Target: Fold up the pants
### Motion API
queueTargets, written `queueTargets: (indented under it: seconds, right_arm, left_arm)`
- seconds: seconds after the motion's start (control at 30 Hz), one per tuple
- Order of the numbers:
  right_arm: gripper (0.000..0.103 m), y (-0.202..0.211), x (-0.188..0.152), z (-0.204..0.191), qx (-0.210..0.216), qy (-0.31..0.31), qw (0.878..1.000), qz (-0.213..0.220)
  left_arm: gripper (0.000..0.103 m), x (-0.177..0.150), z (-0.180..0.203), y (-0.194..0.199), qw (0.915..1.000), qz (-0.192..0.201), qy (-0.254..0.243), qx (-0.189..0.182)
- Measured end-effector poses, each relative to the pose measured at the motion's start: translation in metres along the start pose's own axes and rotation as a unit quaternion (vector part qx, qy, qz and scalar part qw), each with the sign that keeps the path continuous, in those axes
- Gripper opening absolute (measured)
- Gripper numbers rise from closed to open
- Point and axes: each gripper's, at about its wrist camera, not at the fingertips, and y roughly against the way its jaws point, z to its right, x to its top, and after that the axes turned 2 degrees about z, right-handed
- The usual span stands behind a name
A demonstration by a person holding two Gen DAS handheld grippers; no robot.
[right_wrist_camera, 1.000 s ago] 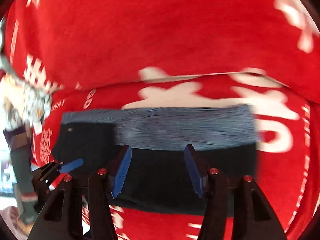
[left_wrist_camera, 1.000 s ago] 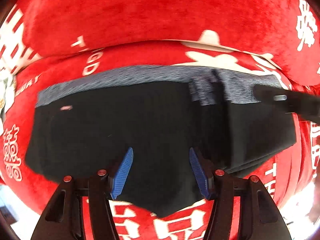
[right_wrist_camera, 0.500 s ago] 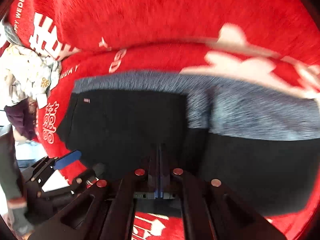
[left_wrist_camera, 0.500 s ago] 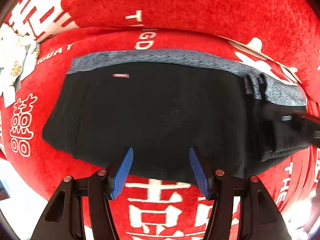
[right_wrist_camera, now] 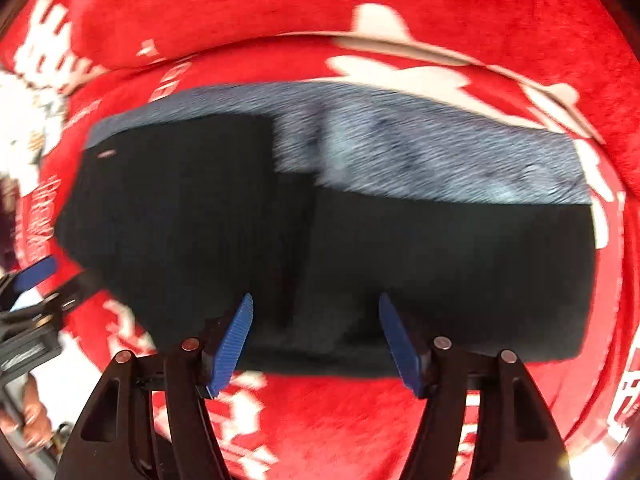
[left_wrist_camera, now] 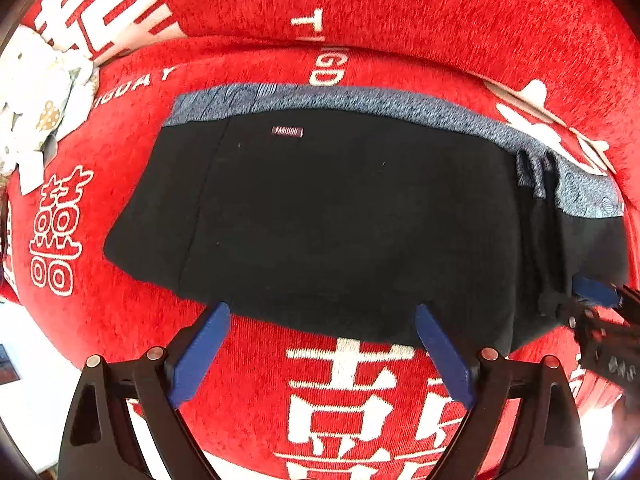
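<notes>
Pants (left_wrist_camera: 340,220) lie folded on red blanket (left_wrist_camera: 360,392). Right gripper (right_wrist_camera: 316,340), clamped half a second ago, now stands apart; left gripper (left_wrist_camera: 320,344) apart too. Fold released, likely finished.

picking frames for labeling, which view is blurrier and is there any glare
Right wrist view: motion blur smears the pants waistband and the cover's lettering. Left wrist view: sharp enough to read the pants label; glare whites out the lower left edge. Both bend at the rim.

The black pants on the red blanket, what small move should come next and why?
Probably close the right gripper on the near edge of the pants: its fingers are open astride that edge, holding nothing, and the left gripper is open, short of the cloth.
</notes>
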Motion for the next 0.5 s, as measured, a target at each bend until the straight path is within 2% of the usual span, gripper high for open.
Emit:
queueTargets:
  seconds: [0.2,0.33,0.5]
  right_arm:
    - [0.070,0.012,-0.012,-0.010,0.013,0.000,1.000,-0.004]
    - [0.075,0.018,-0.020,-0.015,0.010,0.000,1.000,-0.009]
    - [0.075,0.017,-0.019,-0.016,-0.001,0.003,1.000,-0.011]
  left_arm:
    - [0.095,-0.002,-0.009,0.003,0.9998,-0.008,0.016,-0.001]
    - [0.095,-0.002,-0.015,0.001,0.9998,-0.012,0.018,0.001]
    - [0.095,-0.005,-0.028,-0.004,0.9992,-0.022,0.034,0.003]
